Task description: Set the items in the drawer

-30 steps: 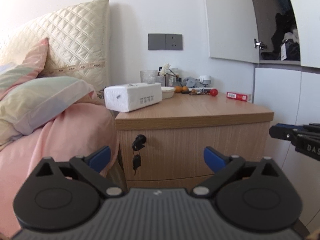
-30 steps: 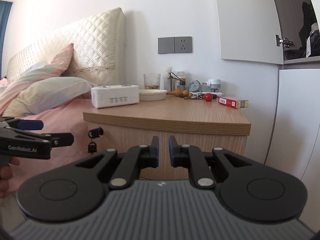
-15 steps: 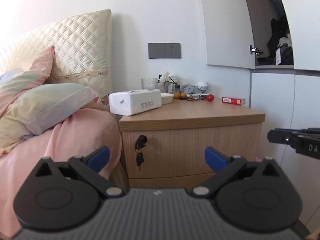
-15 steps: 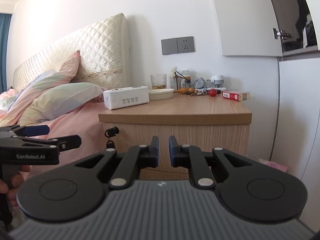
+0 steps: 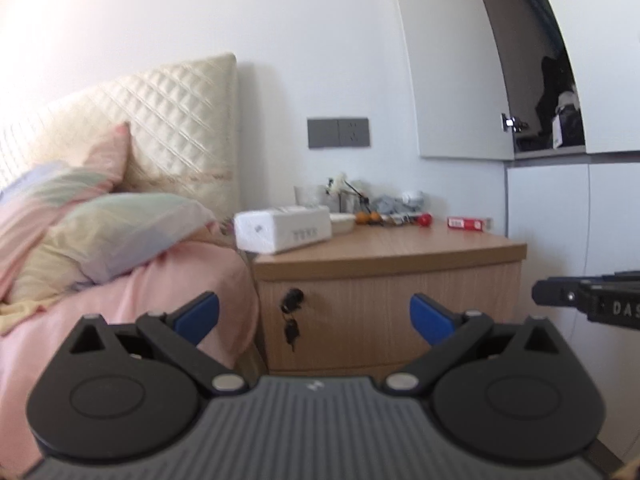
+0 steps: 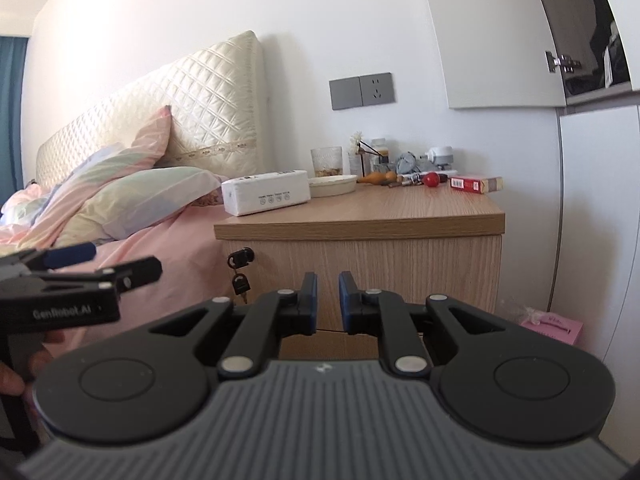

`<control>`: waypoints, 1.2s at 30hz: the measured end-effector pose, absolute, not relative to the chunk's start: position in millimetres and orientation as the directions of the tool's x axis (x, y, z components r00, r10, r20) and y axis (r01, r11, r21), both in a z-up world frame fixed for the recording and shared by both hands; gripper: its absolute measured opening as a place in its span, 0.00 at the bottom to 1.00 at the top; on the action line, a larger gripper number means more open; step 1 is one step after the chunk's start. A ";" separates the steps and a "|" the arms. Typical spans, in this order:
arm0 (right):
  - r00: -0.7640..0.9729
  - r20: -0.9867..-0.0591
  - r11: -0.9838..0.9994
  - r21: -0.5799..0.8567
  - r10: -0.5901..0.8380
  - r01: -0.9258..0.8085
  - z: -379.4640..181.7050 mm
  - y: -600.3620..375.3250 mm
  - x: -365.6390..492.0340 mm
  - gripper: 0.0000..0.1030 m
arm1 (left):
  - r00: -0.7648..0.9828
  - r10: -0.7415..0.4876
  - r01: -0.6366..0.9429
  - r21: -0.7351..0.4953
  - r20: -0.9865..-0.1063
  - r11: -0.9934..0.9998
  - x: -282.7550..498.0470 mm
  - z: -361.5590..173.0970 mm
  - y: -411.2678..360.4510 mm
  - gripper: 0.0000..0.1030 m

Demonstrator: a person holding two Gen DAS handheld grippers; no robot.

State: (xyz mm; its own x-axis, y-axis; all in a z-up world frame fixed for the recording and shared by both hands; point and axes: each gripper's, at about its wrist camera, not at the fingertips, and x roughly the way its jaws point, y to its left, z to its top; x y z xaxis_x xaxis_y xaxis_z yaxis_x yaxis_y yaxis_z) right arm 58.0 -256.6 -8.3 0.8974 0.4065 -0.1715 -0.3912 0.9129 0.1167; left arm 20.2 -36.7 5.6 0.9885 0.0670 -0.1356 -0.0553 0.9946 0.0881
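Note:
A wooden nightstand [image 5: 400, 248] [image 6: 380, 212] stands beside the bed. Its top drawer [image 5: 384, 304] [image 6: 400, 264] is closed, with a key [image 5: 292, 304] [image 6: 240, 258] in the lock at its left. On top lie a white tissue pack [image 5: 284, 230] [image 6: 266, 196], a red box [image 5: 468, 224] [image 6: 474, 183], a red ball [image 5: 425, 220] [image 6: 431, 179], a bowl [image 6: 333, 185] and small clutter. My left gripper [image 5: 314, 316] is open and empty, some way in front of the drawer. My right gripper [image 6: 328, 300] is nearly shut and empty, also short of the drawer.
A bed with pink cover [image 5: 120, 300] and pillows [image 6: 152, 196] lies left of the nightstand. White wardrobe doors [image 5: 580, 220] stand to its right, one upper door [image 6: 492, 40] open. A pink packet [image 6: 554, 326] lies on the floor at right.
Both grippers have dropped lower and pulled back a little, so the nightstand sits higher and smaller in view. Neither jaw opening has changed.

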 end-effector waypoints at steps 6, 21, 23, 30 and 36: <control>0.902 -0.157 0.915 0.101 0.403 -0.391 -11.3 -254.7 49.8 0.15 | 0.988 0.035 -0.030 0.033 -0.148 0.999 10.9 3.1 -32.4 0.99; 0.908 -0.140 0.918 0.105 0.395 -0.383 -17.9 -252.3 48.9 0.16 | 0.989 0.026 -0.016 0.071 -0.146 0.997 8.3 -2.8 -37.0 1.00; 0.907 -0.140 0.917 0.107 0.397 -0.384 -18.5 -251.7 49.7 0.29 | 0.989 0.029 -0.019 0.071 -0.144 0.997 7.9 -3.0 -36.9 1.00; 0.911 -0.116 0.917 0.103 0.396 -0.386 -19.0 -251.7 46.0 0.83 | 0.989 0.031 -0.020 0.073 -0.145 0.997 9.2 -4.0 -36.4 1.00; 0.916 -0.117 0.922 0.097 0.384 -0.374 -19.1 -255.4 43.8 0.83 | 0.990 0.025 -0.013 0.086 -0.141 0.996 8.4 -4.1 -39.4 1.00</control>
